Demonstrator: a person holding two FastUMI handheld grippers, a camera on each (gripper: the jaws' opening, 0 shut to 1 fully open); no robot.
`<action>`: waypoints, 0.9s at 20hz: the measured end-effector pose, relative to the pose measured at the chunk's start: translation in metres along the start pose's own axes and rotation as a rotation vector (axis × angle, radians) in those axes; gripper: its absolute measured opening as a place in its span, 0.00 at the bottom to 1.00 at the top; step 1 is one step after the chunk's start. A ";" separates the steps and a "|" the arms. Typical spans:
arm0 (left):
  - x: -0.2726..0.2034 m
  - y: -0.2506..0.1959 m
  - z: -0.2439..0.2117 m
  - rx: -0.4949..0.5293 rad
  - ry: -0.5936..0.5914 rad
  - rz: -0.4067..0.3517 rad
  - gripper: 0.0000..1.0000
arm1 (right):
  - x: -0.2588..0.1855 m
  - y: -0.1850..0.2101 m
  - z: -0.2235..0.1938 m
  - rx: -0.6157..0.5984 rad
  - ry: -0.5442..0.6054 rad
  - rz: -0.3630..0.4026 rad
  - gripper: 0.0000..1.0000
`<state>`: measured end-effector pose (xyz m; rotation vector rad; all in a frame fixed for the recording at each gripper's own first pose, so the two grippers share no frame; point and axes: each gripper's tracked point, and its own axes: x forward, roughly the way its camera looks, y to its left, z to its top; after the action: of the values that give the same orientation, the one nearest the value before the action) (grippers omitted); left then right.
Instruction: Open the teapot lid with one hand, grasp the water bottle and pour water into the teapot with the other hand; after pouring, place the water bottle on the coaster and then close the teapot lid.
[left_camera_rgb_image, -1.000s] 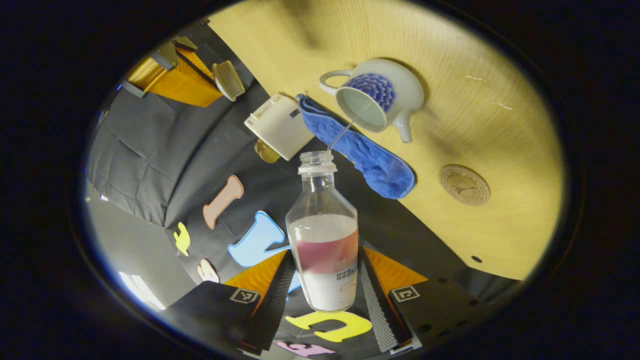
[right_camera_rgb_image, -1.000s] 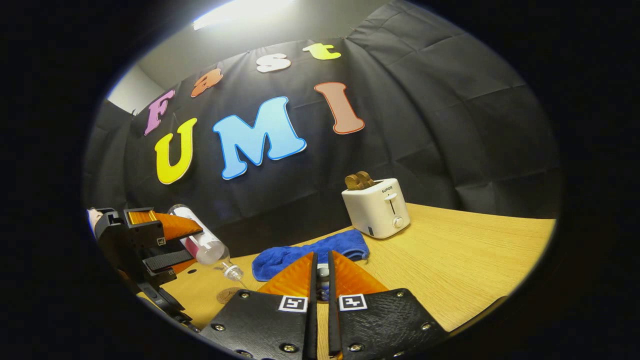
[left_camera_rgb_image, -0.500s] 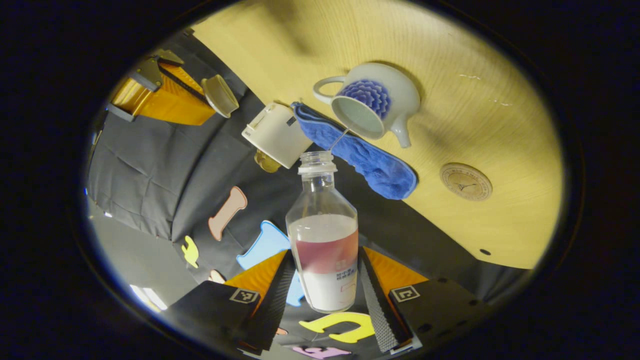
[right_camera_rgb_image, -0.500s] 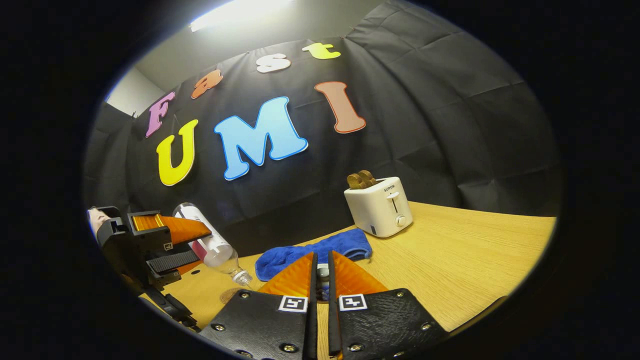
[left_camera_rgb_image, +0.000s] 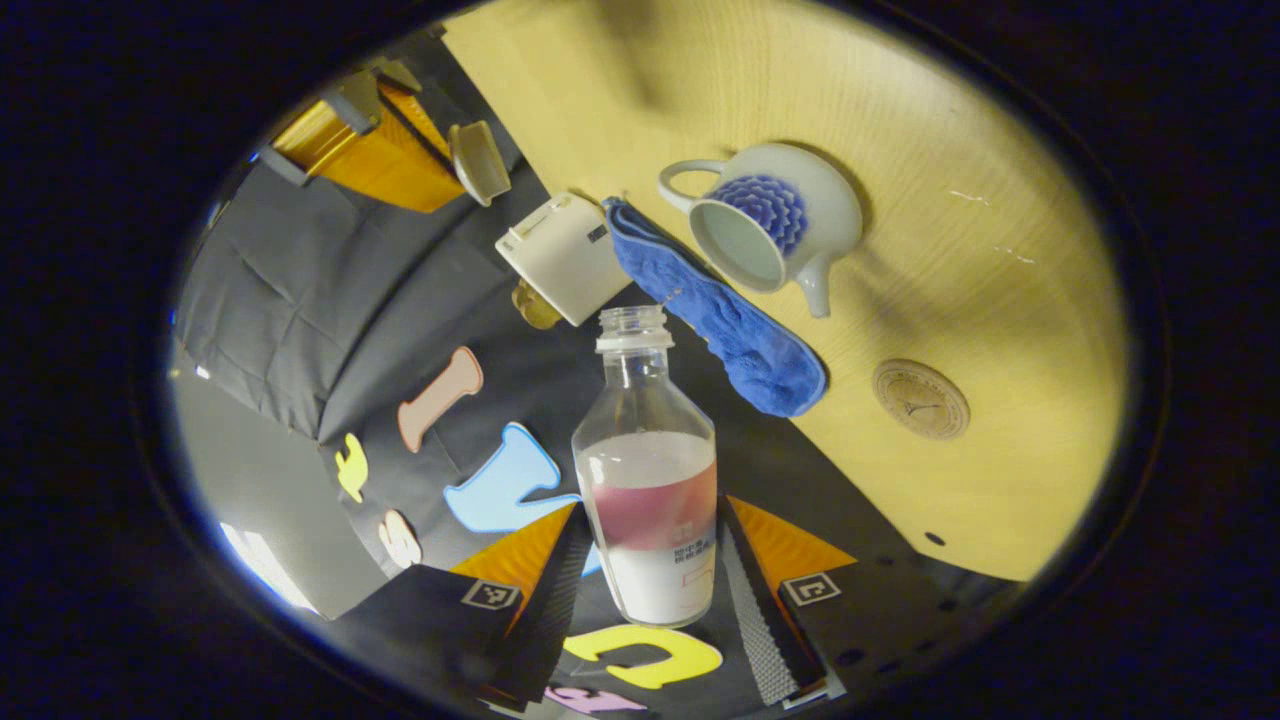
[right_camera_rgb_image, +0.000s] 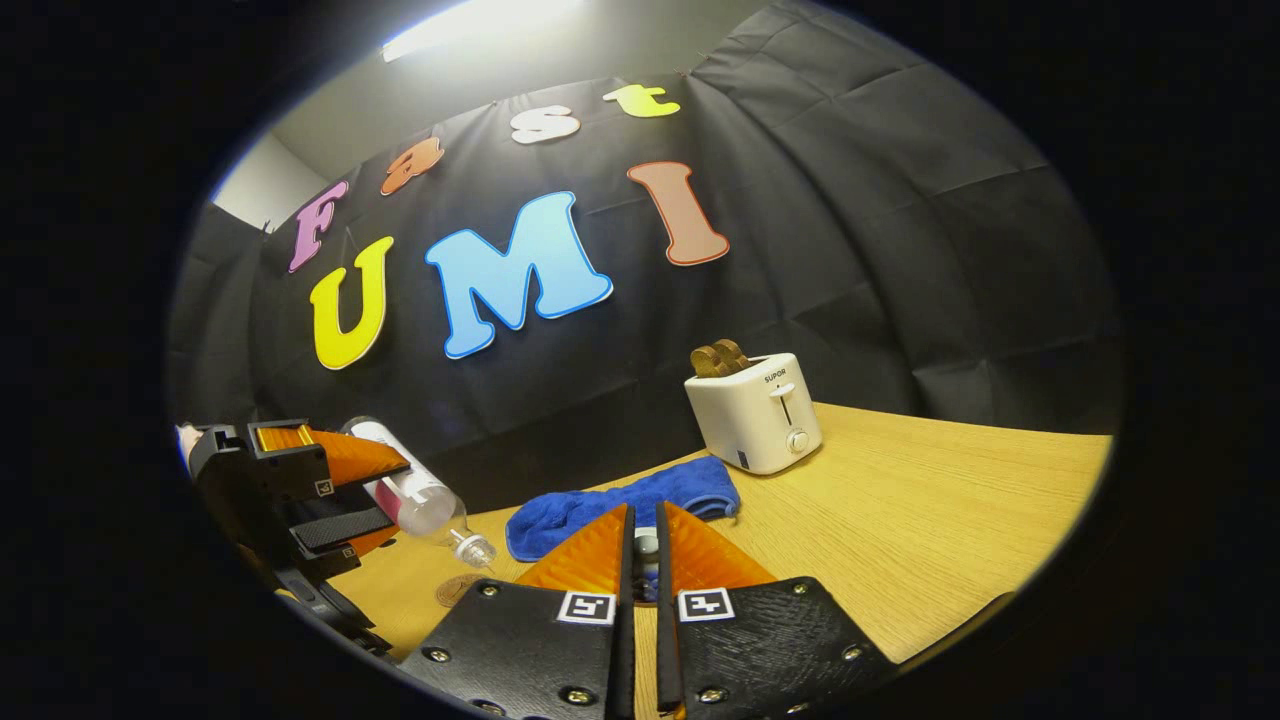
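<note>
My left gripper (left_camera_rgb_image: 650, 505) is shut on a clear water bottle (left_camera_rgb_image: 648, 470) that is partly full, uncapped and has a pink label. In the left gripper view, its mouth points toward the white teapot (left_camera_rgb_image: 770, 225) with a blue flower, which stands open on the wooden table. No steady stream joins bottle and pot. In the right gripper view, the bottle (right_camera_rgb_image: 412, 497) lies tilted, mouth down, in the left gripper (right_camera_rgb_image: 355, 495). My right gripper (right_camera_rgb_image: 645, 515) is shut on the teapot lid's knob (right_camera_rgb_image: 645, 545); the lid (left_camera_rgb_image: 480, 160) hangs in the air. A round coaster (left_camera_rgb_image: 920, 400) lies right of the pot.
A blue cloth (left_camera_rgb_image: 720, 310) lies behind the teapot, and a white toaster (left_camera_rgb_image: 560, 255) with toast in it stands beyond that. In the right gripper view, the cloth (right_camera_rgb_image: 620, 505) and toaster (right_camera_rgb_image: 755, 410) sit toward the back of the table (right_camera_rgb_image: 900, 530), with the coaster (right_camera_rgb_image: 460, 590) below the bottle's mouth.
The thin stream from the bottle into the teapot has stopped. The bottle has tipped back up a little. The right gripper holds the lid as before.
</note>
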<state>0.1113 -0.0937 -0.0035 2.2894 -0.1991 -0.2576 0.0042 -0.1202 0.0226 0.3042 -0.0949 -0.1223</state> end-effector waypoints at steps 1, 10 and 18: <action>0.000 -0.005 0.001 -0.058 0.008 -0.020 0.88 | 0.000 0.002 -0.001 -0.003 0.004 0.002 0.08; -0.006 -0.057 -0.011 -0.774 0.078 -0.083 0.89 | 0.002 -0.003 0.000 -0.024 -0.007 -0.020 0.08; 0.022 -0.064 -0.048 -1.404 0.131 -0.031 0.88 | 0.006 -0.004 -0.010 -0.075 0.013 -0.037 0.08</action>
<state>0.1482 -0.0224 -0.0227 0.9065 0.0885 -0.1654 0.0110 -0.1222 0.0123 0.2324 -0.0715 -0.1606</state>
